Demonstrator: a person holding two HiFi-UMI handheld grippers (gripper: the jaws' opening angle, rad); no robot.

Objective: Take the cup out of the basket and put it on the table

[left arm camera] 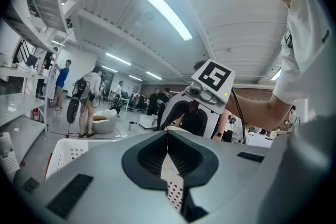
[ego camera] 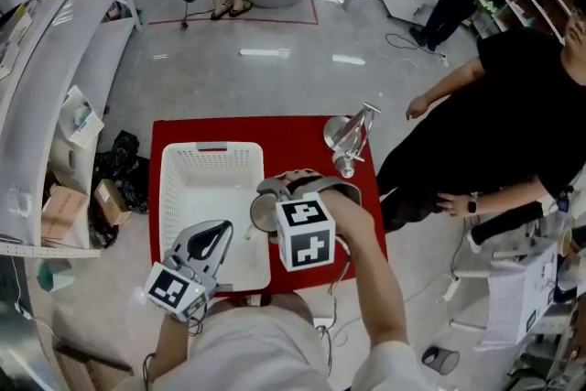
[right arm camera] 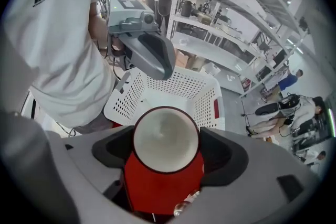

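the right gripper (right arm camera: 167,152) is clamped on the cup (right arm camera: 166,136), one jaw on each side of its round body, and its own view looks straight into the pale inside with a dark rim. below the cup in that view is the red table (ego camera: 302,142), and the white basket (ego camera: 169,188) lies just past it toward 12 o'clock, so the cup is out of the basket, over the table close by the basket's right wall. whether its base touches the tabletop cannot be told. in the head view the cup shows as a round rim at 9 o'clock of the right gripper's marker cube (ego camera: 307,233), right at the basket's right edge. the basket fills the table's 9 o'clock half. the left gripper (left arm camera: 168,152) has its jaws pressed together on nothing, the pads meeting in a thin line, with a bit of the basket's holed wall showing below them. in the head view it hangs over the basket's near corner, at about 7 o'clock of the cup. a shiny metal object (ego camera: 351,137) stands on the table at 1 o'clock, well apart from the cup. a person in black (ego camera: 522,105) stands off the table at 3 o'clock.
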